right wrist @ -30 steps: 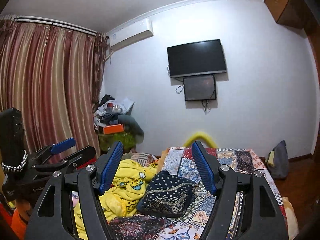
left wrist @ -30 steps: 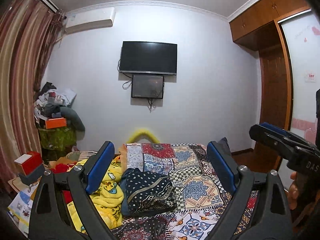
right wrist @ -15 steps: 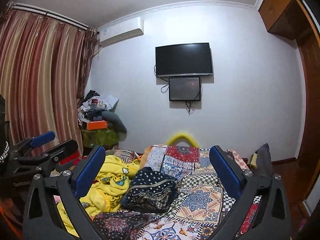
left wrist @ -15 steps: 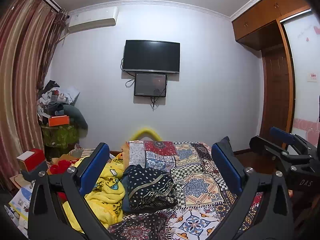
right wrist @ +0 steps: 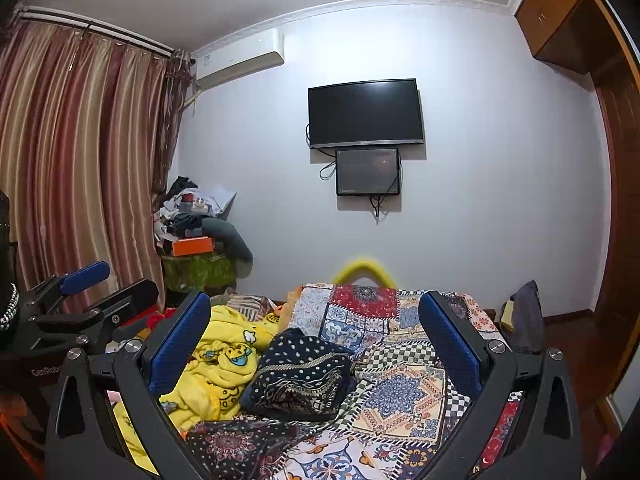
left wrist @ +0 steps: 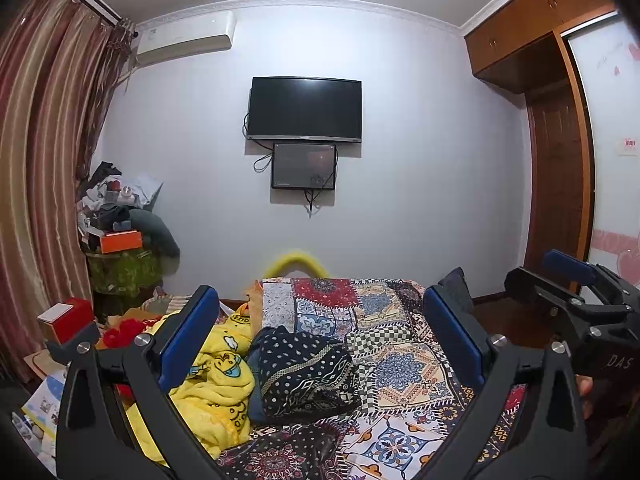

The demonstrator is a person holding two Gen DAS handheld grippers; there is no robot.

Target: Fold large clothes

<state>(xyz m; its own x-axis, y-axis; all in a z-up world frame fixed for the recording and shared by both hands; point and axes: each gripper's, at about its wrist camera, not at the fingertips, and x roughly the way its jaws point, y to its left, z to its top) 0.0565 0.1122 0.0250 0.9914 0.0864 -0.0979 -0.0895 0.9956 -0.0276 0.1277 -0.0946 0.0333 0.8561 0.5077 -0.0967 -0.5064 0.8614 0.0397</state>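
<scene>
Through my left wrist camera, the left gripper [left wrist: 320, 336] hangs above the bed [left wrist: 404, 364] with its jaws spread wide and nothing between the blue pads [left wrist: 188, 332]. Just below the gap, at about 6 o'clock from frame centre, lies the dark dotted garment [left wrist: 304, 372], bunched into a loose bundle on the patchwork bedspread. A yellow cartoon blanket [left wrist: 212, 376] is crumpled against it at its 9 o'clock side. At 3 o'clock in this view I can see the right gripper [left wrist: 576, 292] from the side; from here I cannot judge its opening. On the far wall at 12 o'clock hangs a black television [left wrist: 305, 109] with a smaller screen [left wrist: 303, 166] under it. A pile of clutter [left wrist: 120, 216] sits at 9 o'clock beside the striped curtain [left wrist: 36, 168].

Through my right wrist camera, the right gripper [right wrist: 316, 344] is likewise released, fingers far apart and gripping nothing. The dark dotted garment [right wrist: 300, 376] sits at 6 o'clock between the pads, resting on the bedspread, touching the yellow cartoon blanket [right wrist: 216, 360] at its 9 o'clock. The left gripper [right wrist: 88, 300] shows at 8 o'clock, well apart from the cloth. An air conditioner [right wrist: 240, 58] is mounted at 11 o'clock.
</scene>
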